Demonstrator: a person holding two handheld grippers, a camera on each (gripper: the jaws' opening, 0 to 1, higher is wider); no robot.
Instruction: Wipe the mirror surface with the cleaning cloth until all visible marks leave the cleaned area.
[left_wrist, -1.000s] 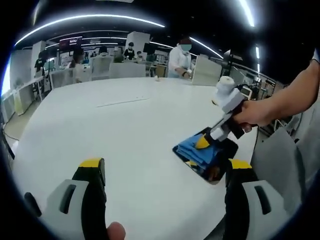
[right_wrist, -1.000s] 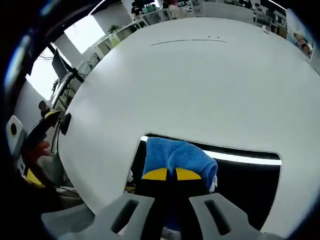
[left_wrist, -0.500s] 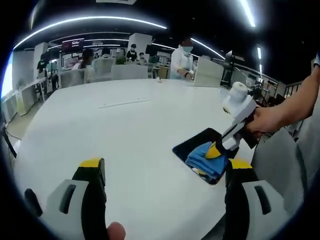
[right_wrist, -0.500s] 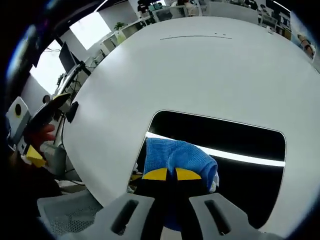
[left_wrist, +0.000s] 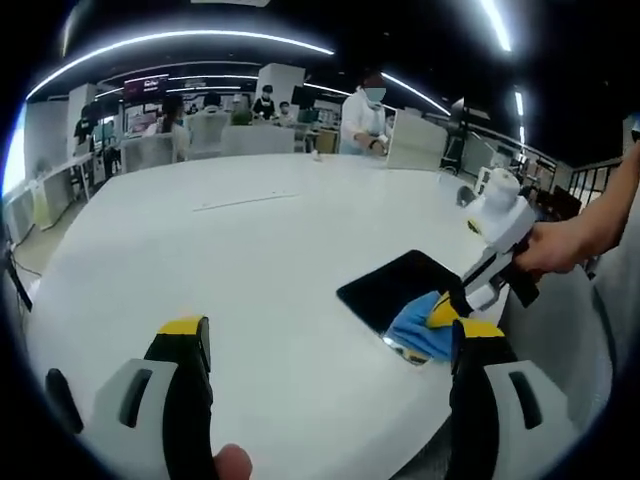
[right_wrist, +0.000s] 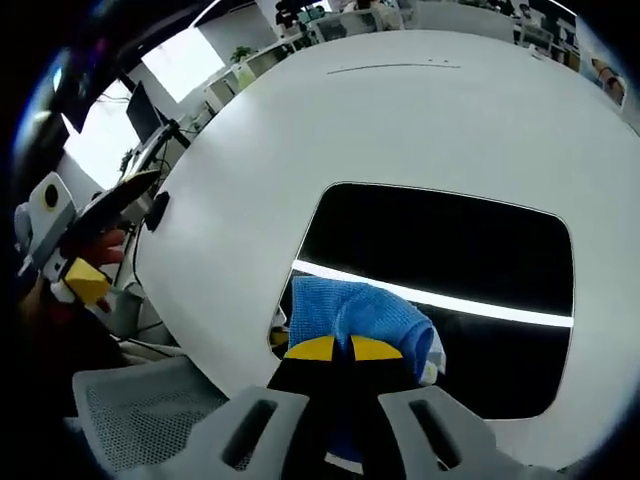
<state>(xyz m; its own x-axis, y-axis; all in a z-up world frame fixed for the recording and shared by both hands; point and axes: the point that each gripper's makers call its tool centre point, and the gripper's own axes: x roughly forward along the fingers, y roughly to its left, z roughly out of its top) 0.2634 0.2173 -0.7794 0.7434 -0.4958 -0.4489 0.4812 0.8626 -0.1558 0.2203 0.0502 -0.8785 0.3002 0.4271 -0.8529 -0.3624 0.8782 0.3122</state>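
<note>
Right gripper (right_wrist: 335, 347) clamps blue cloth (right_wrist: 350, 310), now dragged back to mirror's (right_wrist: 440, 250) near edge, more dark glass ahead; left gripper (left_wrist: 325, 335) wide, empty.

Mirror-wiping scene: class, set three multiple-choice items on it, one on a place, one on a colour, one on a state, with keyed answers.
1. Where does the mirror lie?
A. flat on the white table
B. on a chair
C. on the floor

2. What colour is the cloth?
A. red
B. blue
C. green

3. How is the right claw?
A. open, empty
B. shut on the cloth
C. holding a bottle

Answers:
1 A, white tabletop surrounds the mirror.
2 B, its fabric is blue.
3 B, the yellow tips pinch the cloth.
</note>
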